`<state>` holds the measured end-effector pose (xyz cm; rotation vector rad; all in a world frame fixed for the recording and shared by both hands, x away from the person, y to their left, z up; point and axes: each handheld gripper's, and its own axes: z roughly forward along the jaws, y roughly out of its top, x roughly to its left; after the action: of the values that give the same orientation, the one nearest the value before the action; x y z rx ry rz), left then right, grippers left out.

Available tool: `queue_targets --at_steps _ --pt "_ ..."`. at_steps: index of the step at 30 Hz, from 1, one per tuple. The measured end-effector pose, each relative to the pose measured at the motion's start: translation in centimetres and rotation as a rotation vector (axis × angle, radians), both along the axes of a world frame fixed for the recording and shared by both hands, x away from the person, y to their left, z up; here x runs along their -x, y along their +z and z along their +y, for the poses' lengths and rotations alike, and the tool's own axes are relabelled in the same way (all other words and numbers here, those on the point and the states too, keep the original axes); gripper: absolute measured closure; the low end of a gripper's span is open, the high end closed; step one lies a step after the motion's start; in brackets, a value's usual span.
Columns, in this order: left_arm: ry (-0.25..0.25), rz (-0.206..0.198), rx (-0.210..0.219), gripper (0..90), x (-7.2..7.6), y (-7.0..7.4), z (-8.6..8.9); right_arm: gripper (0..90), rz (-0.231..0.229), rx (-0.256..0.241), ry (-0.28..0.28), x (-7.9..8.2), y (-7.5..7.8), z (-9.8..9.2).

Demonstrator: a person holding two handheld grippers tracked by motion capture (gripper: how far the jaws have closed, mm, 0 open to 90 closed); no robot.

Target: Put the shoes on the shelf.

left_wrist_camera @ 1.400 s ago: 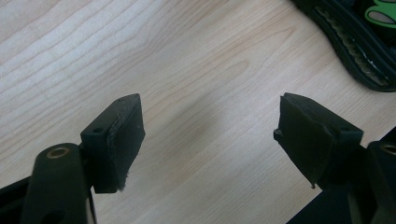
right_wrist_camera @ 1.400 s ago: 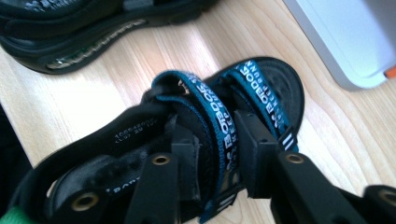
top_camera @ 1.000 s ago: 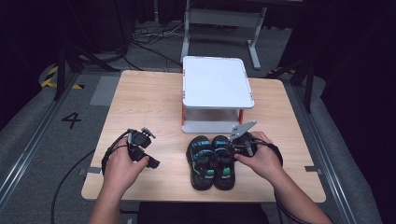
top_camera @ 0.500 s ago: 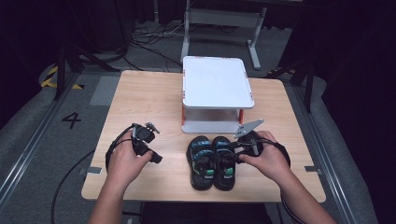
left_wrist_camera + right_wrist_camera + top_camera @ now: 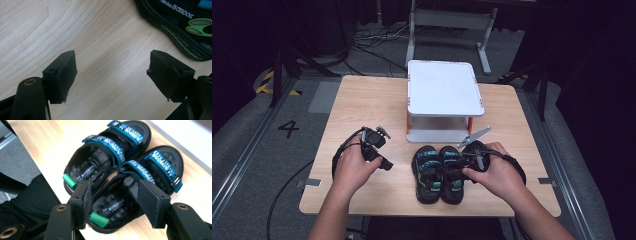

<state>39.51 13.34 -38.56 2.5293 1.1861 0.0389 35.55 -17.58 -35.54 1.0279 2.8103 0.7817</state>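
The right claw (image 5: 460, 161) hangs right over the pair of black sandals with teal straps, its jaws spread wide. In the right gripper view the right sandal (image 5: 140, 185) lies between those jaws at the heel end, the pads standing to either side of the sole without clearly pressing it; whether they touch I cannot tell. The left sandal (image 5: 105, 157) lies just beyond the jaw on the left of that view, snug against its mate, each heel showing a small green tab.

The left claw (image 5: 387, 164) is held low over bare wood, jaws wide with nothing between them. In the left gripper view the edge of a sandal (image 5: 180, 27) sits just past its far-side jaw, near but apart.

Beyond both claws, further up the tabletop (image 5: 362, 100), stands a white two-tier shelf (image 5: 444, 92) on orange legs, its lower tier close behind the sandals' toes.
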Motion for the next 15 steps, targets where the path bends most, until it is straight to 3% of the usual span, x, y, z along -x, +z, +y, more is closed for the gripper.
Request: queue_targets --at_steps 4,8,12,15 --pt "-0.006 0.001 0.003 23.1 -0.2 0.0 -0.2 44.4 0.05 0.011 -0.04 0.5 -0.6 1.1" --pt "-0.026 0.006 0.004 23.1 -0.3 0.1 -0.5 43.7 0.077 0.058 -0.092 0.6 -1.2 2.3" --pt "-0.033 0.002 0.011 23.1 -0.3 0.1 -0.7 43.0 0.102 0.091 -0.129 0.2 -1.9 3.3" --pt "-0.044 0.0 0.004 23.0 -0.5 0.1 -0.9 38.8 0.156 0.08 -0.146 -0.5 -2.8 3.4"
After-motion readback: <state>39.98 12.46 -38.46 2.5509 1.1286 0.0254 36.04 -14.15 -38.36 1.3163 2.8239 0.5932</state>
